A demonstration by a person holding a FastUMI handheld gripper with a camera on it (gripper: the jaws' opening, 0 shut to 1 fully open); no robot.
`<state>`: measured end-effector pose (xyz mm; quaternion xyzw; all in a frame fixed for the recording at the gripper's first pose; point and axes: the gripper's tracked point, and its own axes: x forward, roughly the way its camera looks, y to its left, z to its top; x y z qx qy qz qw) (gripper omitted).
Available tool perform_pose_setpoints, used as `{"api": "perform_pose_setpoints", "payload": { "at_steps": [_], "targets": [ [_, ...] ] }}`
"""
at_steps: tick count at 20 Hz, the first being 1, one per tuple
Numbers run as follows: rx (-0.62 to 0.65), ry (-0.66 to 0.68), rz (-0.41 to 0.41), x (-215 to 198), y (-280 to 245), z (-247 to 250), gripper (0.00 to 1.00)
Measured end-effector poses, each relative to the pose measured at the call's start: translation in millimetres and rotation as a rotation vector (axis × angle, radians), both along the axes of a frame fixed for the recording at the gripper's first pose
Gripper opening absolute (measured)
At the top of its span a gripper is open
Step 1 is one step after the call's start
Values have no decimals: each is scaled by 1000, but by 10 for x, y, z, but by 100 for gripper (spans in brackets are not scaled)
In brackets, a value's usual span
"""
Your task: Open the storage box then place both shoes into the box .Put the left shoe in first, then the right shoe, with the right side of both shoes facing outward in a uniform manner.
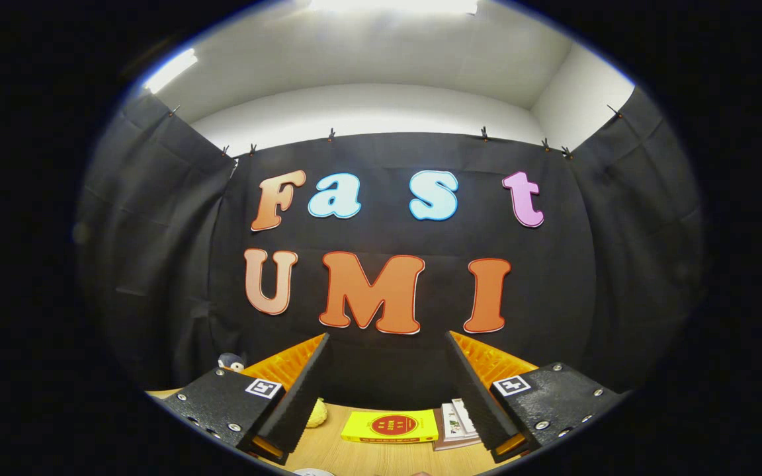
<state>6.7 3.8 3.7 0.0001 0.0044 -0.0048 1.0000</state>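
Note:
My gripper (387, 344) stands open and is raised toward the booth's black back wall, with a wide gap and nothing between its two fingers (301, 390). Its tips are level with the wall cloth, well above the wooden table (354, 453) that shows low between the fingers.
A yellow flat box with a red round mark (391, 426) lies on the table between the fingers. Some booklets or cards (455, 423) lie just right of it. A yellow soft thing (318, 413) peeks beside the left finger, and a small plush toy (231, 361) sits at the far left.

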Motion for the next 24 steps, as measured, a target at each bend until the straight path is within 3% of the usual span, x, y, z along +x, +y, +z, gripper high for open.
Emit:
{"api": "perform_pose_setpoints", "payload": {
  "at_steps": [10, 18, 24],
  "targets": [
    [113, 196, 104, -43, 408, -630, 100],
    [320, 554, 268, -383, 1092, -1545, 99],
    [398, 754, 397, -722, 1616, -2032, 98]
  ]
}}
